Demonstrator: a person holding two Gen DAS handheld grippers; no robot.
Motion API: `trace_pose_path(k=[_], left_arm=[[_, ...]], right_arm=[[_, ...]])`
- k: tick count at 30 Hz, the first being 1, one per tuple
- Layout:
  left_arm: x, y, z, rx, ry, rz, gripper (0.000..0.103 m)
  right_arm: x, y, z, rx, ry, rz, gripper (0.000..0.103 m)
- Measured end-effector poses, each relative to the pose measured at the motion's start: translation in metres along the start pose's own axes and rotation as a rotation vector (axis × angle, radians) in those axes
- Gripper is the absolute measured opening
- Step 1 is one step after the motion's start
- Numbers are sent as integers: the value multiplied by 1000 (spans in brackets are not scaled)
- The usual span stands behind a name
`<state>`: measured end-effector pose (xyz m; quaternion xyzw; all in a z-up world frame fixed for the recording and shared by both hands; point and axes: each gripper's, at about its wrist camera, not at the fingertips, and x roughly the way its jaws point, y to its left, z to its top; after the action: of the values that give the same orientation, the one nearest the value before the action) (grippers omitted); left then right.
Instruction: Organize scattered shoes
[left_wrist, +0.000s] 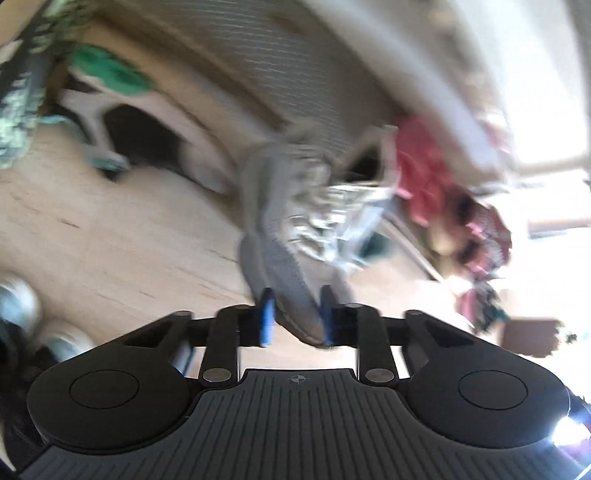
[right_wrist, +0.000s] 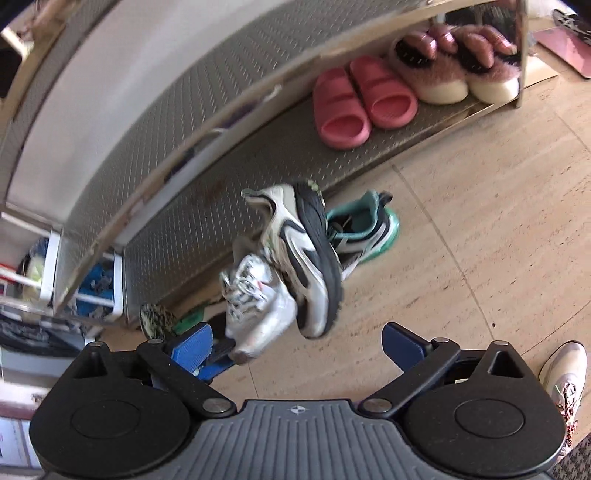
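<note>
Your left claw (left_wrist: 297, 314) is pinched shut on the heel of a grey-white sneaker (left_wrist: 291, 221) held clear of the floor (left_wrist: 110, 236), while your right claw (right_wrist: 295, 347) gapes wide and empty. Keep that grip firm and the toe aimed at the bare stretch of the rack's bottom shelf (right_wrist: 229, 192). I count two coral slides (right_wrist: 364, 99), two fluffy pink slippers (right_wrist: 454, 62), one teal-soled sneaker (right_wrist: 364, 229) on the floor.
</note>
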<state>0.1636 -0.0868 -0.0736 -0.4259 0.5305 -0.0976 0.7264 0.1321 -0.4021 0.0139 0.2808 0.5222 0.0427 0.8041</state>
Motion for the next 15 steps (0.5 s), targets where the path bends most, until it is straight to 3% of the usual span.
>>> trace_pose_path(k=[1,2,4,5,6,7,9,12,15], left_arm=[[1,-23,-15,34,22,-43,0],[11,-37,-29,54,74,-15,1],[32,-65,-57,96,183,53,23],[45,-73,-72,141,265,168,54],[48,-74,-78,172,291,227,77],[55,-77,-92,261,346,384,83],[55,-71,-113,461,412,617,86],[26,-44,-134,707,455,767,90],[-7,-15,-137,754,476,853,91]], right_arm=[[-6,-5,4,11,-23,3,100],[-9,-8,6,16,-36,1,100],[-17,-20,12,24,-64,-24,100],[-19,-25,14,22,-68,-35,100],[-20,-30,15,21,-65,-49,100],[-20,-34,16,23,-58,-60,100],[-19,-36,15,23,-44,-58,100],[-12,-31,12,-9,-6,-38,101],[5,-12,1,-115,43,-38,101]])
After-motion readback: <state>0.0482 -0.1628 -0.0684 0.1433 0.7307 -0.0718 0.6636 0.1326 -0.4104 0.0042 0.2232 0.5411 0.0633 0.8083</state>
